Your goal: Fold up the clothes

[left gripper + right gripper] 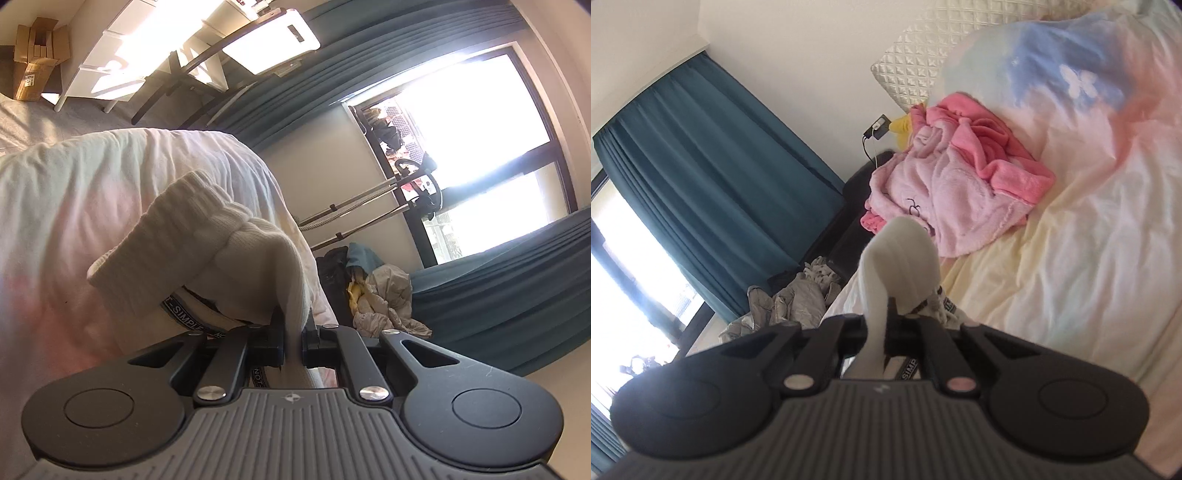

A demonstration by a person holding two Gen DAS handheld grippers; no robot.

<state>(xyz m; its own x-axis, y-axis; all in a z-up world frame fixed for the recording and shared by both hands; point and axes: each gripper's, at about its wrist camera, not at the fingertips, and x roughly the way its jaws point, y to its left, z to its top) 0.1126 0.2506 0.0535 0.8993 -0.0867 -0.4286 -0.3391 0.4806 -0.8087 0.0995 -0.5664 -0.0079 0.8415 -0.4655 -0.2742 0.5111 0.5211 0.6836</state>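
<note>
- Between the jaws of the left gripper [293, 341] — a pinch of white ribbed fabric, the white sock [207, 254]; jaws nearly closed and clamped on it, cuff bunched up ahead of the fingers and to their left.
- Under that sock, just ahead of the left claw: a dark band with white lettering [184, 314], partly hidden, garment not identifiable.
- Beyond the left claw: pastel duvet [92, 192]; further off to the right, teal curtains [509, 291], bright window [476, 122], heap of clothes on the floor [384, 295].
- Right gripper [886, 325] — clenched tight on a fold of the white sock [901, 254], which humps up straight ahead of the fingertips, lifted off the bed.
- Ahead of the right claw, past the sock: pink fleece garment [960, 192] crumpled on the bed cover [1071, 240].
- Left of the right claw: teal curtain [713, 177], grey crumpled fabric [790, 299] low on the floor.
</note>
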